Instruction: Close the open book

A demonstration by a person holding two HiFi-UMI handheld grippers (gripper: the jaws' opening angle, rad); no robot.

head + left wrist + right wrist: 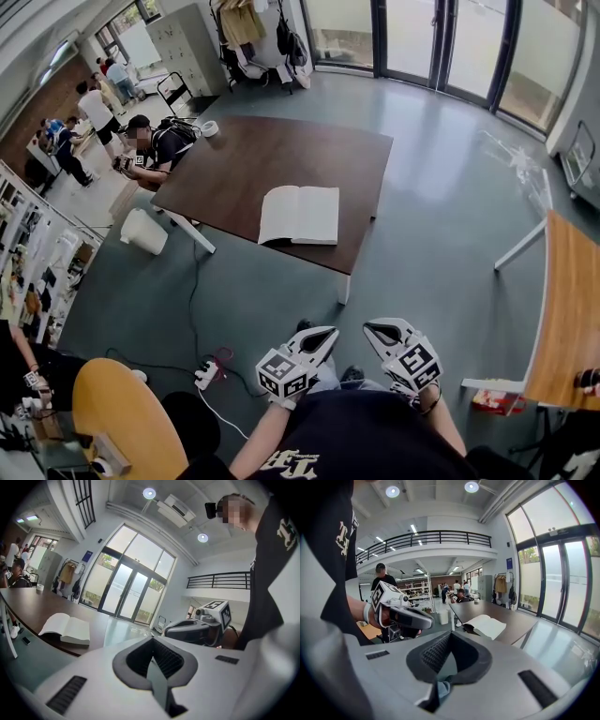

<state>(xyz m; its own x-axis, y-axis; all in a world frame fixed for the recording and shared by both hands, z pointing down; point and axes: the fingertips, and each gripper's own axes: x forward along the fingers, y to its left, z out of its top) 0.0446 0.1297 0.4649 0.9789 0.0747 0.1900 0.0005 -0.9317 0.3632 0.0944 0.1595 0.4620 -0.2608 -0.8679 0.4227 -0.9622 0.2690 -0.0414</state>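
Head view puts the open book [298,215] flat and pages up on the dark brown table [246,150], toward its near right corner and close to the near edge, with nothing else beside it. Both tools are held low in front of the person, well apart from the table: the left gripper [324,335] is clenched with nothing between its jaws, and the right gripper [377,329] reads the same in its own view, pads together and empty. Judged risks follow. With both sets of jaws closed, neither can pinch a cover or a block of pages until it is released; a clenched tip used as a pusher may skid over the paper and crease or tear a leaf. Because the book sits near the table's edge, a shove toward the person instead of a lift of one half could slide it off onto the floor. A half that is raised but not carried past upright may well flop back open. A white power strip [206,375] and its cable [192,309] lie on the floor between the person and the table, to the left, and could catch a foot on the approach. As to writing: the cubes on the grippers carry black-and-white square patterns, not words; pale lettering on the person's dark shirt is only partly in view and cannot be read whole; the book's print is too small to read.
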